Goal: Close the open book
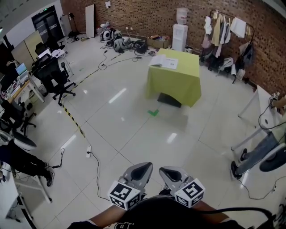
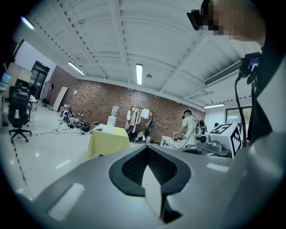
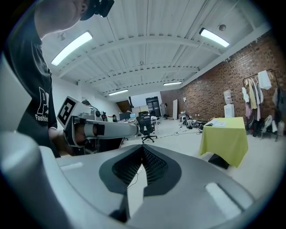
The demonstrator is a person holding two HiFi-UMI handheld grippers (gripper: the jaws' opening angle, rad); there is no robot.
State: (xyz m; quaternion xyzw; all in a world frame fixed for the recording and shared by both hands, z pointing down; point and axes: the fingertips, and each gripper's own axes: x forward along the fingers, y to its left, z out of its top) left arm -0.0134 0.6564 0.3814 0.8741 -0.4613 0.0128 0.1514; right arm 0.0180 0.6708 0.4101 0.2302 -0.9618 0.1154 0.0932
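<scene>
Step in hand, as I read it: the approach. The open book (image 1: 164,62) lies flat at the far-left corner of the worktop (image 1: 178,82), well apart from me. My left gripper (image 1: 142,169) is clenched with nothing between the jaws. My right gripper (image 1: 172,172) is the same, clenched and empty. I hold both low by my body, side by side, pointing toward the worktop.

My take on doing it well:
- Walk to the worktop's left side so I don't have to reach for the book across the cloth.
- Open one gripper only at the book, get a jaw under the outer cover edge and swing it over the spine.
- Steady the other half with the second gripper.
- The cloth may drag, so press down rather than push sideways.

Surface: a yellow-green cloth hangs down the worktop's sides, with a dark thing (image 1: 170,99) under it.

Room, all placed from the worktop:
- glossy pale floor (image 1: 134,134)
- green mark (image 1: 153,112) just in front
- water dispenser (image 1: 181,31) and clothes rack (image 1: 228,27) behind, by the brick wall (image 1: 147,13)
- office chair (image 1: 56,76) well to the left
</scene>
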